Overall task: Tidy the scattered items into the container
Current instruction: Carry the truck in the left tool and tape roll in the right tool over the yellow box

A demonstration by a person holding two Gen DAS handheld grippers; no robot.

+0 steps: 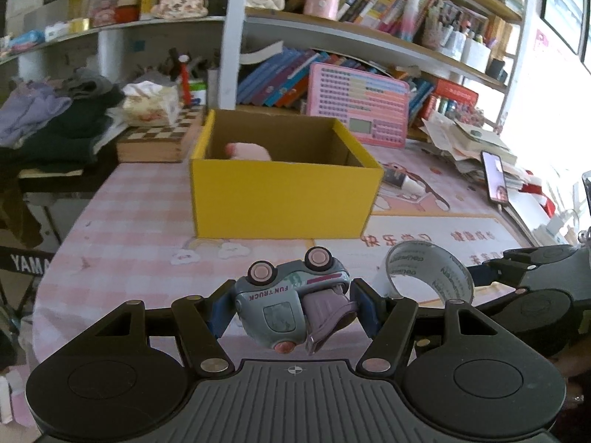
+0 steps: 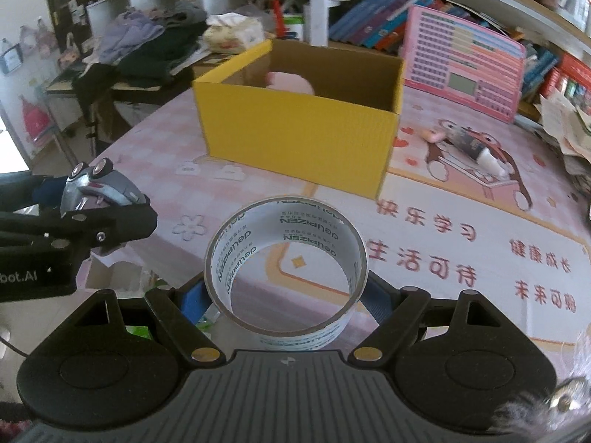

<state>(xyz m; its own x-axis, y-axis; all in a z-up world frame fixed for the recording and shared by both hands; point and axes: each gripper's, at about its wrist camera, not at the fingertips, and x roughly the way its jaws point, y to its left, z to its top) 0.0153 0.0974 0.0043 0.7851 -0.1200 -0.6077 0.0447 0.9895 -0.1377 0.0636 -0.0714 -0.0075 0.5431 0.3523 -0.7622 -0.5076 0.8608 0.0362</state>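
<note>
One yellow cardboard box [image 1: 284,199] stands mid-frame. One pale pink soft object [image 1: 249,151] lies inside it. One grey toy truck with pink wheels [image 1: 291,295] sits at lower centre. One roll of clear printed tape [image 2: 286,269] is at lower centre of the right view. One small tube with a white cap [image 2: 476,149] lies at right. One phone [image 1: 494,177] lies at far right. Two black tools: left [image 1: 290,304], right [image 2: 286,295].

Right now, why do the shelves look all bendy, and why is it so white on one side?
Left wrist view: the fisheye lens bows the shelves into curves, and daylight from the window washes the right edge white; the toy truck in the left tongs looks sharp. Right wrist view: the same bending curls the shelf, the tape roll is crisp, and the yellow box is slightly soft.
</note>
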